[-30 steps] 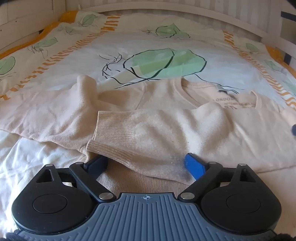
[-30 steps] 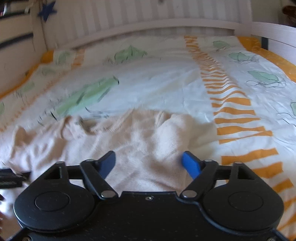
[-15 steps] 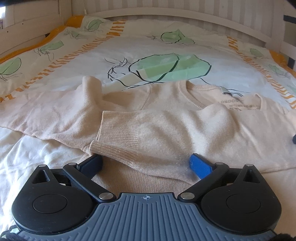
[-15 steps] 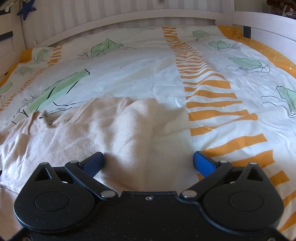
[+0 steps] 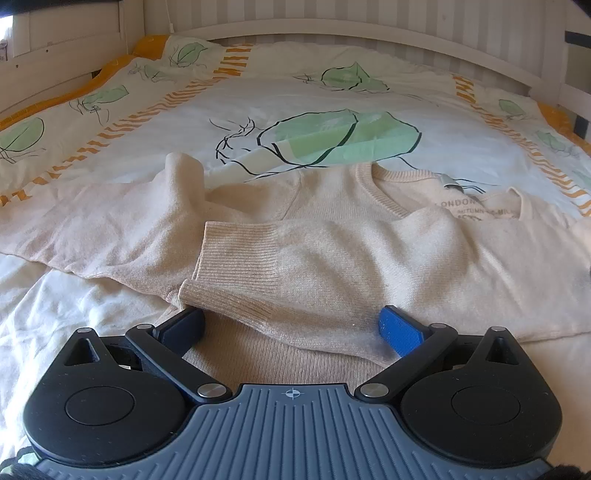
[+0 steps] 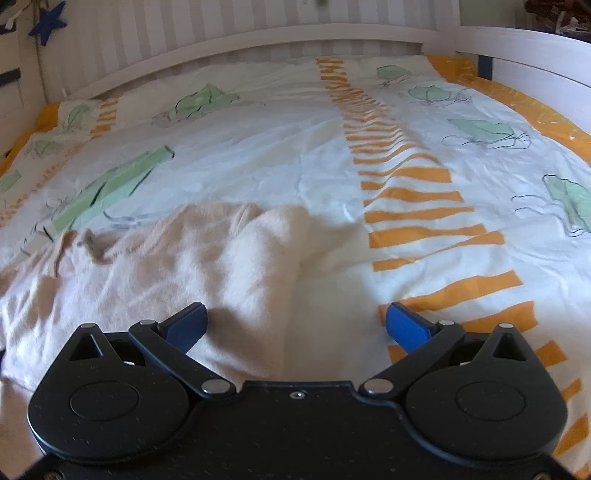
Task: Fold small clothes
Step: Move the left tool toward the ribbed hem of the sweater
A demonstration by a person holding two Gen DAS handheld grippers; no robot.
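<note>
Your surroundings: a made bed in a pale room.
You face a white duvet cover (image 5: 280,92) printed with green leaves and orange stripes, a white bed frame (image 6: 332,35) behind, a blue star (image 6: 48,24) on the wall.

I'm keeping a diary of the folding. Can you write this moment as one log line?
step: sleeve folded across cream sweater | left gripper: open | right gripper: open | surface: bedspread

sweater (image 5: 332,258): hem hidden behind left gripper body, right side cut by edge | collar label (image 5: 465,210): print partly covered by sleeve | right view: sweater possibly motion-blurred
</note>
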